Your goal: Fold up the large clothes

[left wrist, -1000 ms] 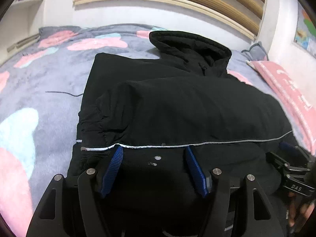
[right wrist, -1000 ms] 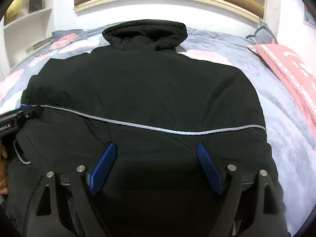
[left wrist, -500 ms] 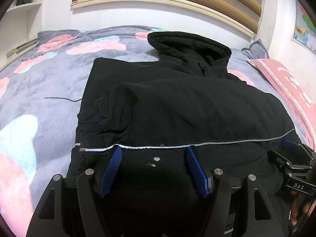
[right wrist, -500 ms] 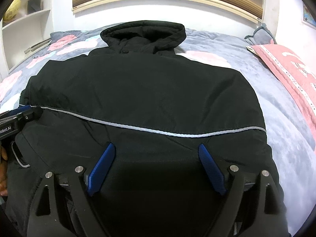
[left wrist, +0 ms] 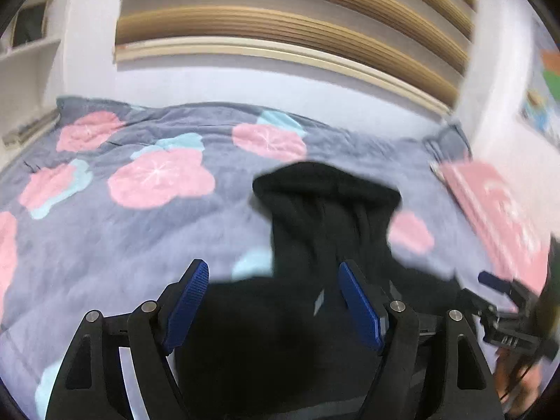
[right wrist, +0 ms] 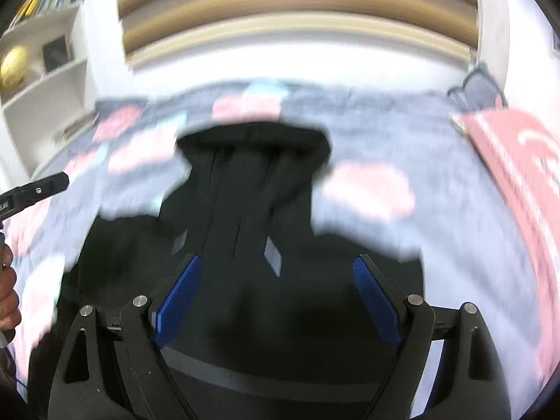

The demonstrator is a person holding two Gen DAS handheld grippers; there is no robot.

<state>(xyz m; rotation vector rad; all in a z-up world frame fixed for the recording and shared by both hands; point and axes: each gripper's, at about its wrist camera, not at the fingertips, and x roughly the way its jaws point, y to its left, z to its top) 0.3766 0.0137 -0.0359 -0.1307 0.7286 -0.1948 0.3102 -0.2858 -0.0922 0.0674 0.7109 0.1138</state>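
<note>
Both frames blurred. Left gripper (left wrist: 273, 292) has its blue pads spread wide, nothing between them, black jacket (left wrist: 287, 329) directly below. Right gripper (right wrist: 276, 281) likewise spread apart and empty, over the same jacket. Jacket lies on the grey flowered bedspread (left wrist: 122, 231), hood (left wrist: 325, 185) at the far end. Pink pillow (left wrist: 497, 210) off right. Slatted headboard (left wrist: 280, 24) behind.

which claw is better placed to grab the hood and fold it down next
Right, probably: the black jacket's hood lies centred ahead of the open right claw. For the left claw, it sits off to the right.
</note>
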